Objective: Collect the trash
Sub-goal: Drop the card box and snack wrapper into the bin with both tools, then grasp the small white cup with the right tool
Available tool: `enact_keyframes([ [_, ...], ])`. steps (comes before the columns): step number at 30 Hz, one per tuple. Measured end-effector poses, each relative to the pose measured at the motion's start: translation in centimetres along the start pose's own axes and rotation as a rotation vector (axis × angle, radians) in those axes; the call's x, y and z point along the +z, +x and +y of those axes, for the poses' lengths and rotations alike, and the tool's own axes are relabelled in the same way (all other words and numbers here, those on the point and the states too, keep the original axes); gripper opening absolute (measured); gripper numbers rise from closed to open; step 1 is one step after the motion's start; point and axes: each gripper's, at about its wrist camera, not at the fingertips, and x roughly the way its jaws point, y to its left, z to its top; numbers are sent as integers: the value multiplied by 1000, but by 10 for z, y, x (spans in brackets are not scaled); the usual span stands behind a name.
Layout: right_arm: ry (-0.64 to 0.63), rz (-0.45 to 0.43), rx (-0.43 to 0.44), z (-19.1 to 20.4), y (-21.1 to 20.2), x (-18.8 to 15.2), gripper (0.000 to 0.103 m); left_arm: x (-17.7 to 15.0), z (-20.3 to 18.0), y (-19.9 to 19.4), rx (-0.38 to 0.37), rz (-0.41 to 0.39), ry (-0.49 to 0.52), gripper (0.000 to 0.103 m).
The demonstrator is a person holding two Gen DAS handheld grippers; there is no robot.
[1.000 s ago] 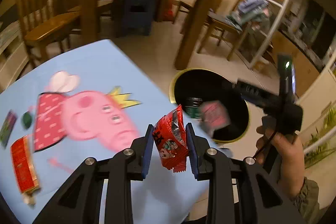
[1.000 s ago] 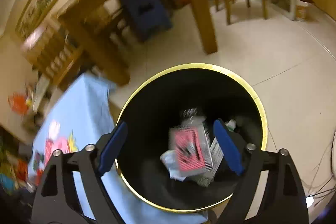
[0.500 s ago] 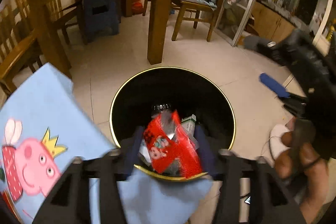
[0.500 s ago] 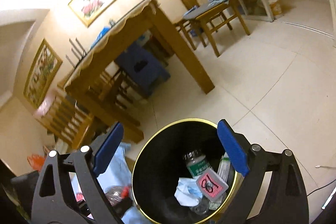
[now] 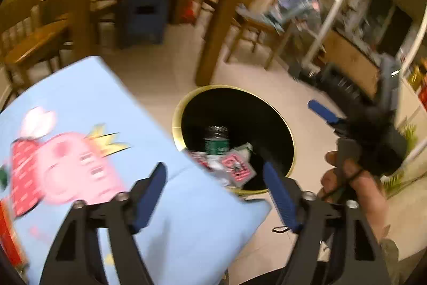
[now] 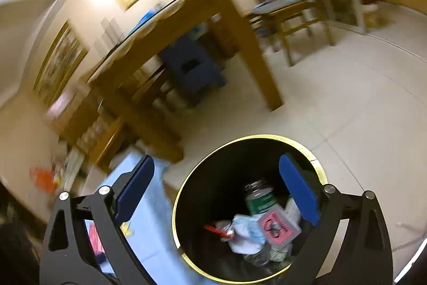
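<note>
Cloth [image 5: 80,98], pale blue with a cartoon pig, fills the lower left of the left wrist view and covers a low table; its corner hangs close beside the bin. Bin [image 5: 289,140], black with a gold rim, sits on the tiled floor at the centre of that view and at the bottom centre of the right wrist view. Inside it lies a heap of trash: a green-labelled jar [image 6: 260,200], a crumpled pale wad [image 6: 246,233], a pink-and-white packet [image 6: 277,227] and a red wrapper [image 6: 214,229] against the near wall. So a fair part of the job looks done.

Left gripper [image 5: 214,200] hangs over the cloth's corner with its jaws wide apart and nothing between them. Right gripper [image 6: 216,187] sits above the bin's rim, jaws likewise spread and empty; in the left wrist view the right hand [image 5: 352,187] shows at the right edge of the frame.

Some trash is left, I judge: a red wrapper [image 5: 6,237] lies on the cloth at the lower left edge of the frame, with a small dark scrap [image 5: 2,176] above it. Motion blur hides any smaller bits.
</note>
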Motion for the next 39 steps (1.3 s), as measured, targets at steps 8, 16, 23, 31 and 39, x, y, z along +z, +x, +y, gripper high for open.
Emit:
enact_keyframes([
  [8,-537,324,150,150,51,-104,94,-97,115,-103,354,-46,-129,90],
  [16,-757,516,370,289,50,-218,91,-169,211,-190,666,-78,-275,96],
  [23,-850,604,451,367,33,-271,73,-193,251,-220,677,-128,-412,96],
  [31,-1016,527,381,378,-8,-340,44,-198,255,-229,618,-155,-435,96],
  [39,-916,624,400,366,13,-339,22,-203,258,-232,605,-165,-447,96],
])
